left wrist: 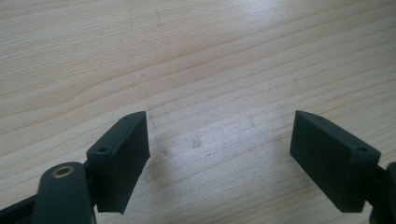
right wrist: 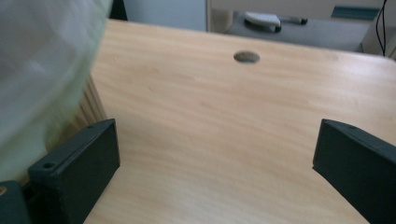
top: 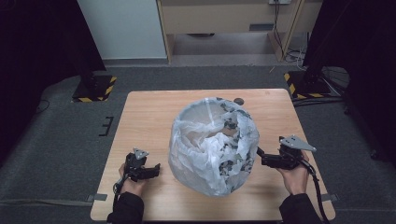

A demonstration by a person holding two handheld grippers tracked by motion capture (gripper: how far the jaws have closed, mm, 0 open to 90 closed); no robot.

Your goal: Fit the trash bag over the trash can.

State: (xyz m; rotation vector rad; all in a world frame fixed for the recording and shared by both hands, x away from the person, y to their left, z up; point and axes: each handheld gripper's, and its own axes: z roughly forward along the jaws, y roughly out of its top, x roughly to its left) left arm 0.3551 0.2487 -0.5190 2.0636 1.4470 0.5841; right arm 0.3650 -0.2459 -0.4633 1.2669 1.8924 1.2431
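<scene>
Left gripper (top: 150,171): jaws wide apart, holding nothing
Right gripper (top: 260,155): spread too, empty — beside the bag
Bagged basket (top: 212,144): mid table (top: 144,112), liner already draped over
Left: probably just tidying

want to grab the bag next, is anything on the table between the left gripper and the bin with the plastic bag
Nothing visible. Only bare table lies between the open left gripper and the bag-lined bin. The left gripper view shows plain wood between its jaws.
</scene>
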